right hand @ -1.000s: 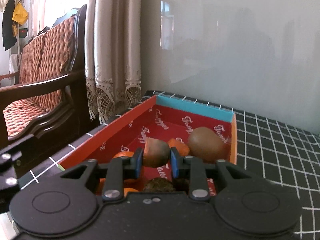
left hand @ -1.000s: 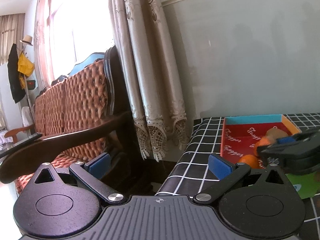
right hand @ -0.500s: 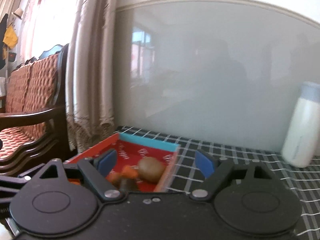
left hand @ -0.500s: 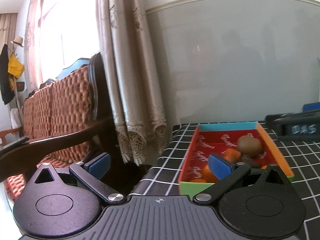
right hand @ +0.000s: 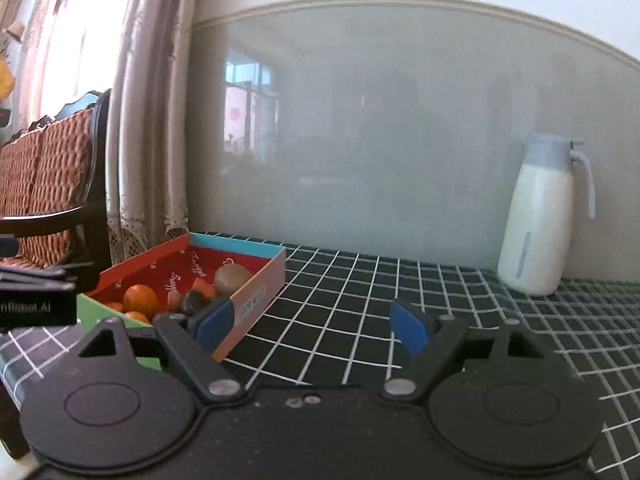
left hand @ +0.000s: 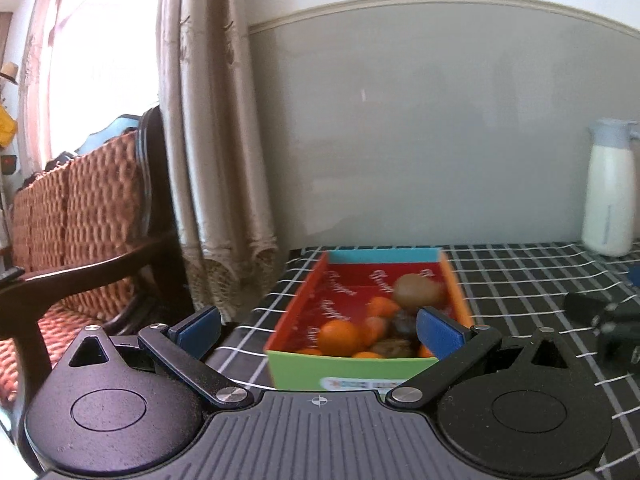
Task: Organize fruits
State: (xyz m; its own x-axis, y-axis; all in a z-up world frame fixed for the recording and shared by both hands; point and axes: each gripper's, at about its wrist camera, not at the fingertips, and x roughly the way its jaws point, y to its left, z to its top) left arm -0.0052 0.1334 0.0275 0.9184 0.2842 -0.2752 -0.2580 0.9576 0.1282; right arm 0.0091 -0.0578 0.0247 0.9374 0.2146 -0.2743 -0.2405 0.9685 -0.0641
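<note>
A red cardboard box (left hand: 344, 280) with a green front and blue back wall stands on the black grid tablecloth. It holds several oranges (left hand: 339, 336), a brown kiwi (left hand: 416, 290) and darker fruits. It also shows in the right wrist view (right hand: 260, 276) at left, with an orange (right hand: 140, 299) and the kiwi (right hand: 232, 278) inside. My left gripper (left hand: 318, 328) is open and empty, just in front of the box. My right gripper (right hand: 310, 322) is open and empty, to the right of the box.
A white jug with a blue lid (right hand: 540, 216) stands at the back right by the wall. A wooden armchair (left hand: 80, 232) and curtain (left hand: 216, 160) are left of the table. The right gripper's body (left hand: 608, 320) lies at the right in the left wrist view.
My right gripper let go of the dark fruit over the box, opened and pulled back to the right. My left gripper swung right and now faces the box.
</note>
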